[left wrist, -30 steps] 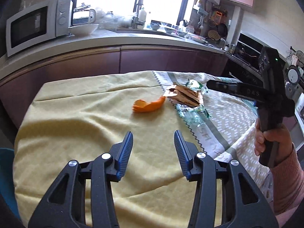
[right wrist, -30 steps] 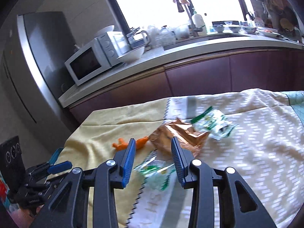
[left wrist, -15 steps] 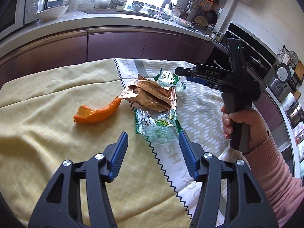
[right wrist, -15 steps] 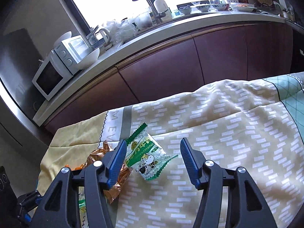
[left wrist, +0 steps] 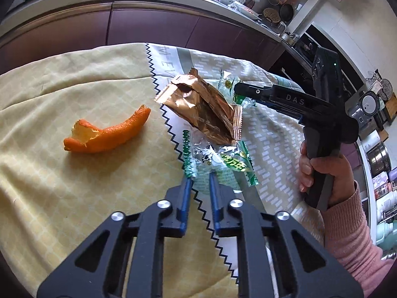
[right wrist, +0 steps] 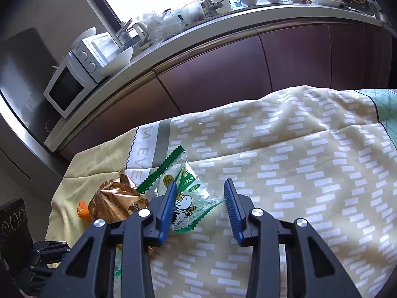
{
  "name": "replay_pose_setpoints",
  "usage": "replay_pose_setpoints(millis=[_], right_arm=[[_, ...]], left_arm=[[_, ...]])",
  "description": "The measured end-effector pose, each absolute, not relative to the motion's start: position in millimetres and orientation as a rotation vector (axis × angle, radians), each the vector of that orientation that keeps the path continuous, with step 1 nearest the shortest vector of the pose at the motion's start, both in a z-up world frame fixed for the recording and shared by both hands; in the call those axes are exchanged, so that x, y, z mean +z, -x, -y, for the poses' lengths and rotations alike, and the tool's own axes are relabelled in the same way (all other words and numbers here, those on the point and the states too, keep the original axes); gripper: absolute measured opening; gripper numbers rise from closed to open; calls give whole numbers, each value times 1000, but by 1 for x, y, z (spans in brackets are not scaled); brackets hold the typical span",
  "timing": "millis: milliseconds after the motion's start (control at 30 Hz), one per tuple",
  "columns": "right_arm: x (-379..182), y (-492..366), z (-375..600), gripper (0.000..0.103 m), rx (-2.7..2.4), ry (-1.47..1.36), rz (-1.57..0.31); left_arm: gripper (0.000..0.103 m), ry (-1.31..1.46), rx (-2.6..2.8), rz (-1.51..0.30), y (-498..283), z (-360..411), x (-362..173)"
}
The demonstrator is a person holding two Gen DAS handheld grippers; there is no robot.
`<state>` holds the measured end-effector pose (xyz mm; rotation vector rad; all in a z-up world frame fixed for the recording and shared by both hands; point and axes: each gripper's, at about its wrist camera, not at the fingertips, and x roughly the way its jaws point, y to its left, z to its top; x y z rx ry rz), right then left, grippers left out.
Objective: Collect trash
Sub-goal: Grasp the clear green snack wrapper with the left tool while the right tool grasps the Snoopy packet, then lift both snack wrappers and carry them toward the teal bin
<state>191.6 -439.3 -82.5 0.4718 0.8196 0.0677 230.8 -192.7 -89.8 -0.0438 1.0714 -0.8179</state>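
On the yellow tablecloth [left wrist: 62, 186] lie an orange peel [left wrist: 106, 134], a crumpled gold wrapper [left wrist: 206, 109] and two clear green-printed wrappers. My left gripper [left wrist: 199, 176] is shut on the near edge of the nearer green wrapper [left wrist: 223, 161]. The farther green wrapper [right wrist: 183, 191], printed with a cow, lies partly between the closing jaws of my right gripper [right wrist: 201, 183]. Its left finger rests over the wrapper, but the pads are apart and do not press it. From the left wrist view the right gripper [left wrist: 242, 90] reaches over that wrapper [left wrist: 227, 82]. The gold wrapper [right wrist: 114, 198] sits just left of it.
A hand in a pink sleeve [left wrist: 322, 173] holds the right gripper's handle. Purple cabinets [left wrist: 148, 29] and a cluttered counter with a white microwave [right wrist: 67, 87] run behind the table. The patterned cloth [right wrist: 297, 173] extends to the right.
My left gripper moved forward and down onto the near green wrapper and shut on its edge. The right gripper settled over the far wrapper and its jaws narrowed.
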Motion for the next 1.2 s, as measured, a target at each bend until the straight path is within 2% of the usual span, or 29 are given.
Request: replay_pose_setpoints(millis=[167, 600, 1200], right_arm=[[-74, -175, 443, 35, 58, -478, -778], [-53, -132, 430, 35, 96, -521, -671], [-30, -103, 327, 35, 322, -465, -635]], left_arm=[[3, 42, -817, -1038, -226, 187, -86], [3, 49, -753, -934, -201, 136, -58], [3, 44, -622, -839, -145, 40, -39]])
